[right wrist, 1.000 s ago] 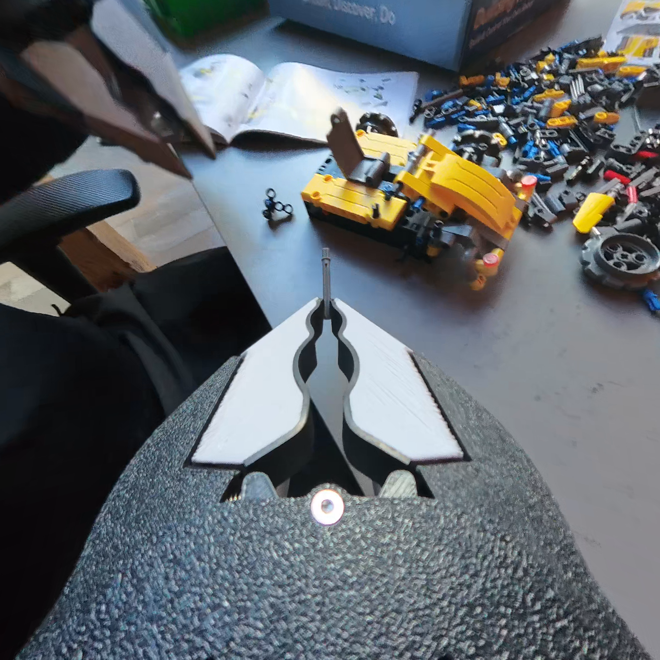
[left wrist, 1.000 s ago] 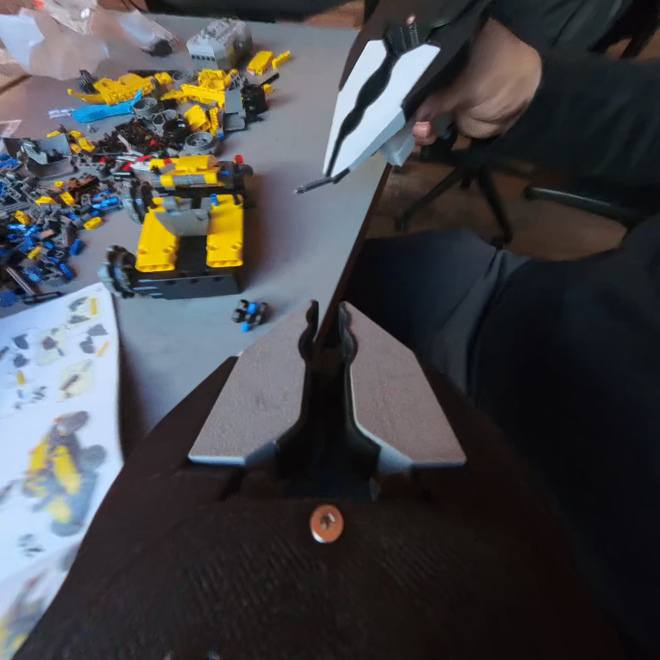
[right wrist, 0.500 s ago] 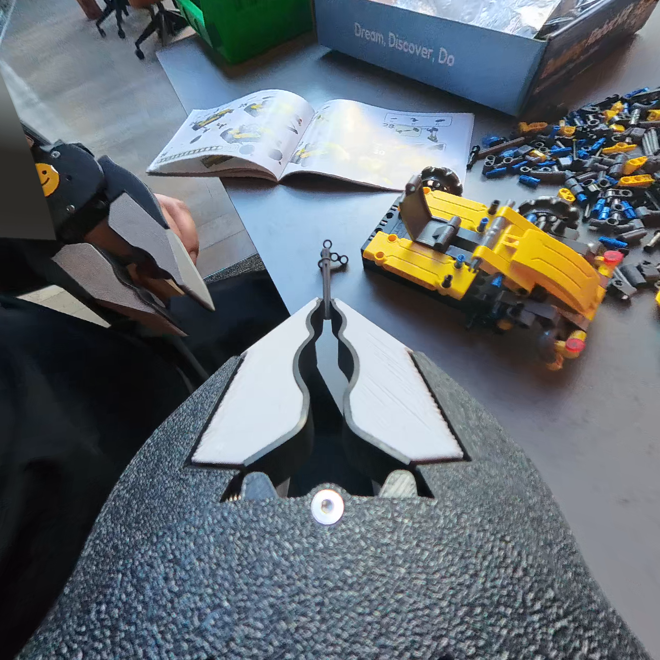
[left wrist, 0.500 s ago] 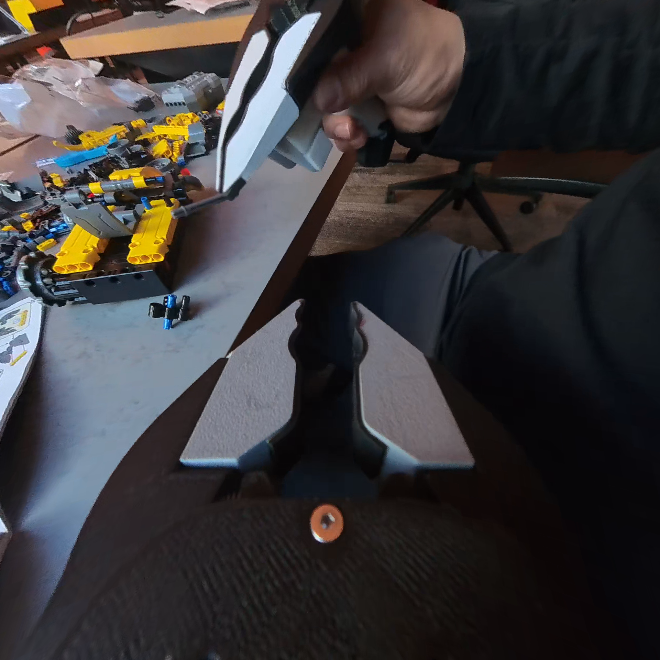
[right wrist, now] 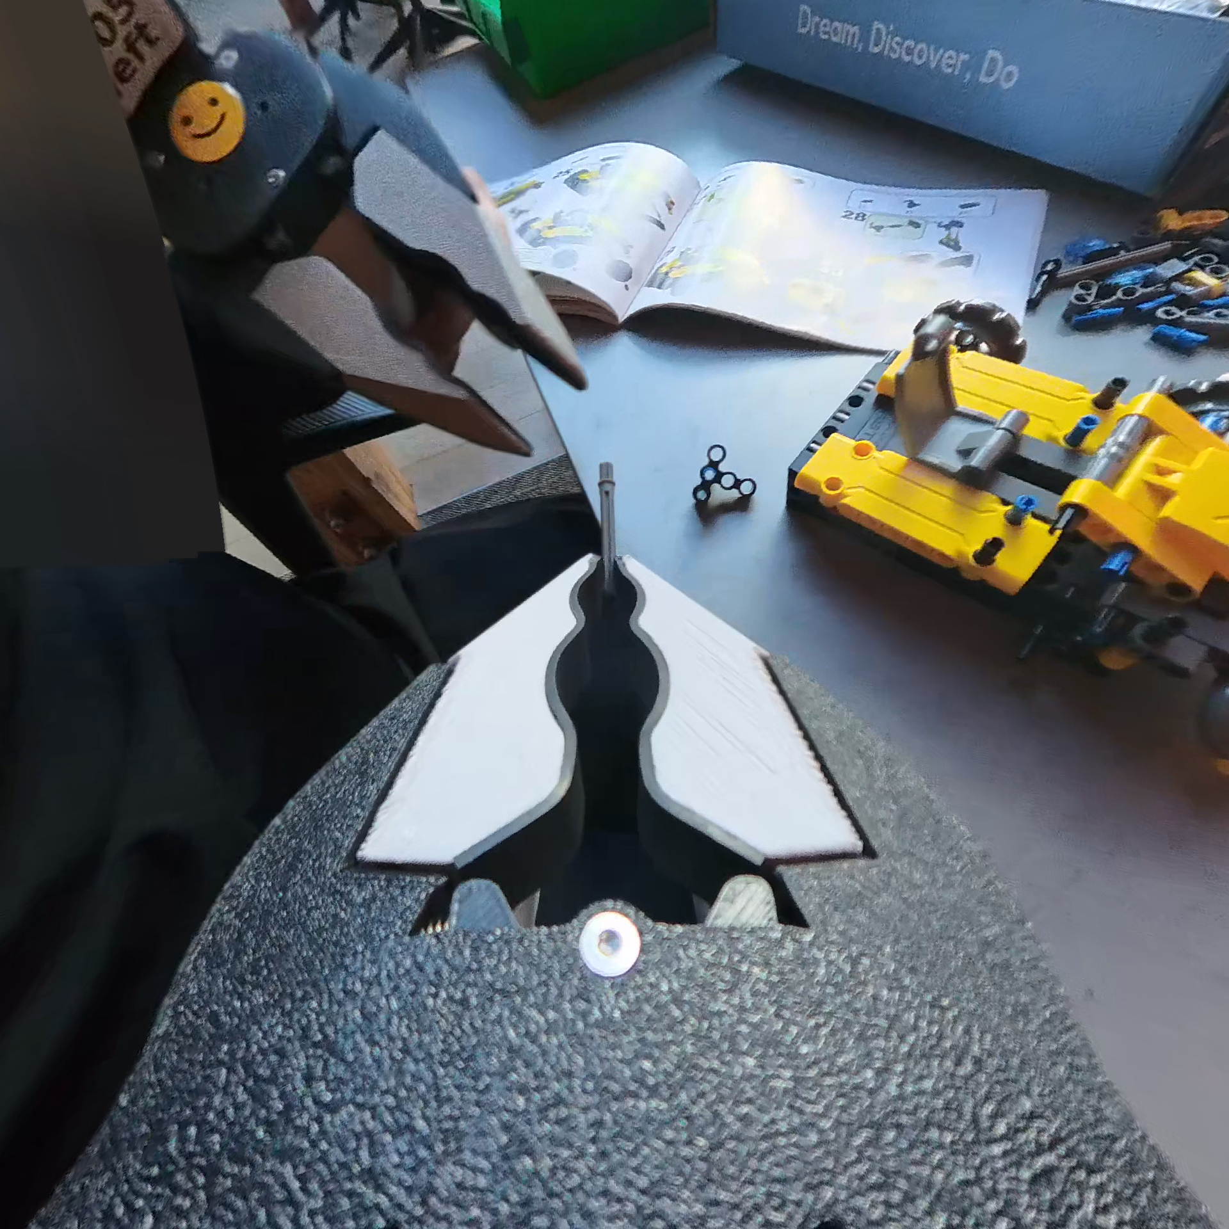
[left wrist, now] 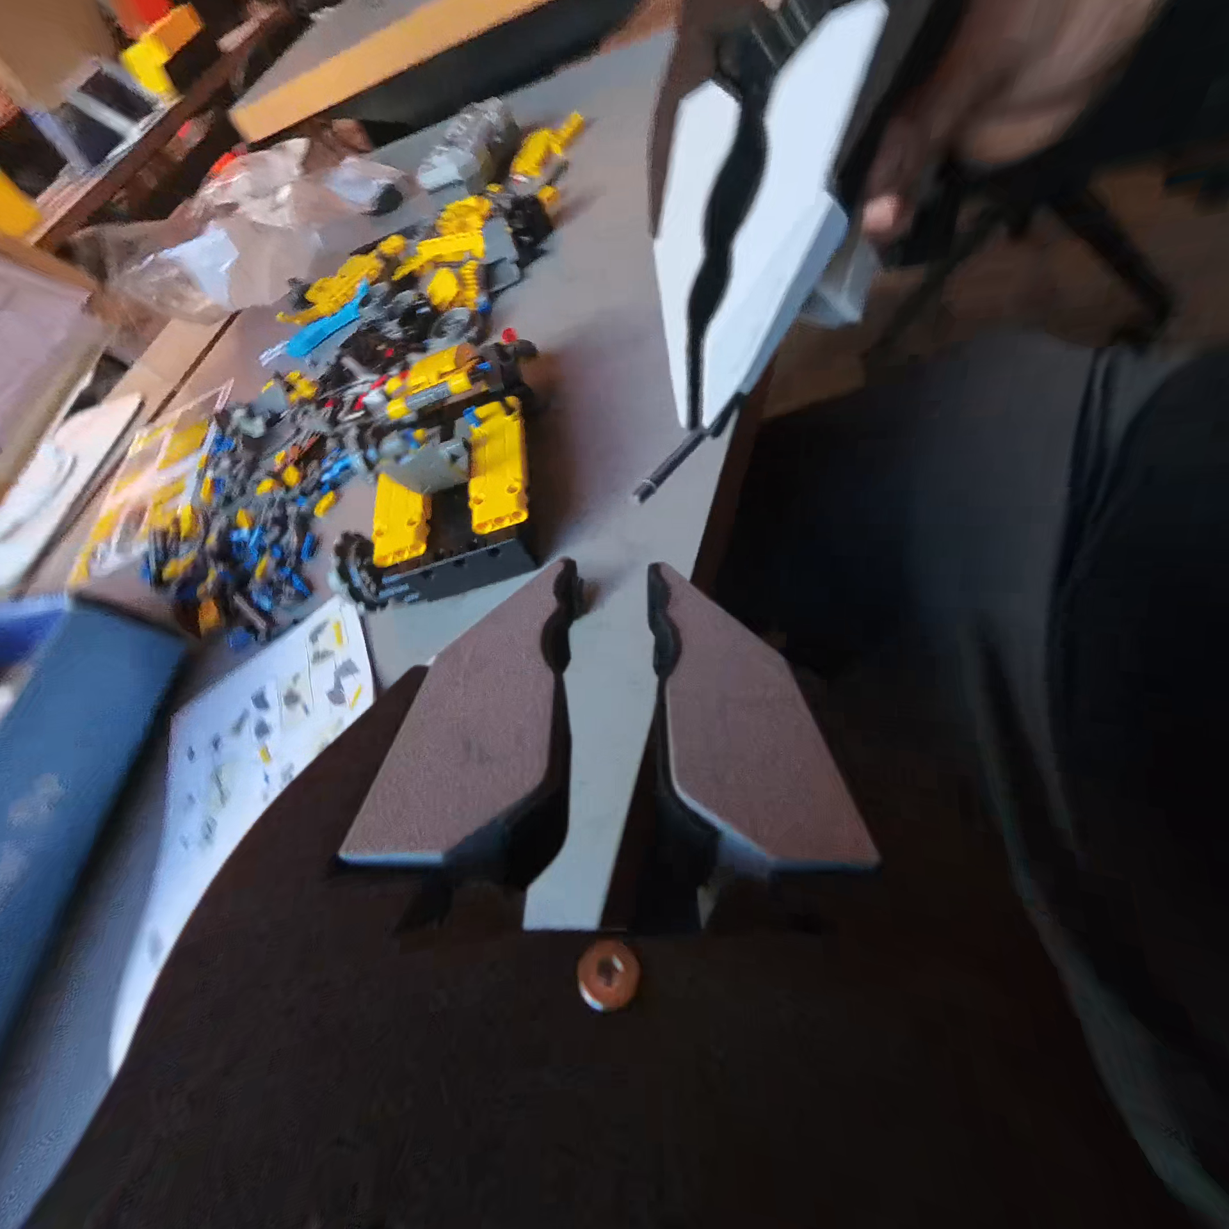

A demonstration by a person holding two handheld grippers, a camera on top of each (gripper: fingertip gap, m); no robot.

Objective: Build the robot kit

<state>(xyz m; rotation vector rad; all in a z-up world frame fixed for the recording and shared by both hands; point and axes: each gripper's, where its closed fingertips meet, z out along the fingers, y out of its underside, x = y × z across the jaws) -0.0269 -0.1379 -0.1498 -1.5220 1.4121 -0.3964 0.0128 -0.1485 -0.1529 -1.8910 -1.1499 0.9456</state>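
My right gripper (right wrist: 606,565) is shut on a thin dark axle (right wrist: 606,519) that sticks out past its tips above the table's near edge. It also shows in the left wrist view (left wrist: 705,415), with the axle (left wrist: 672,465) pointing down-left. My left gripper (left wrist: 615,582) is open and empty, low over the grey table (left wrist: 598,319). In the right wrist view it (right wrist: 552,415) hangs just left of the axle tip, apart from it. A small black three-armed connector (right wrist: 725,482) lies on the table beside a half-built yellow vehicle (right wrist: 997,505), which also shows in the left wrist view (left wrist: 452,492).
An open instruction booklet (right wrist: 765,246) and a blue box (right wrist: 964,86) lie behind the vehicle. A pile of loose blue, black and yellow parts (left wrist: 253,532) lies to its far side. Clear plastic bags (left wrist: 219,226) lie farther back. My dark-clothed lap sits beyond the table edge. The tips of one gripper are about 5 cm away from the tips of the other. The small black three-armed connector (right wrist: 725,482) lies around 6 cm away from my left fingertips.
My left gripper has swung from beyond the table edge to over the table and stands wider open than a second ago. My right gripper, still holding the axle, has drawn closer to it.
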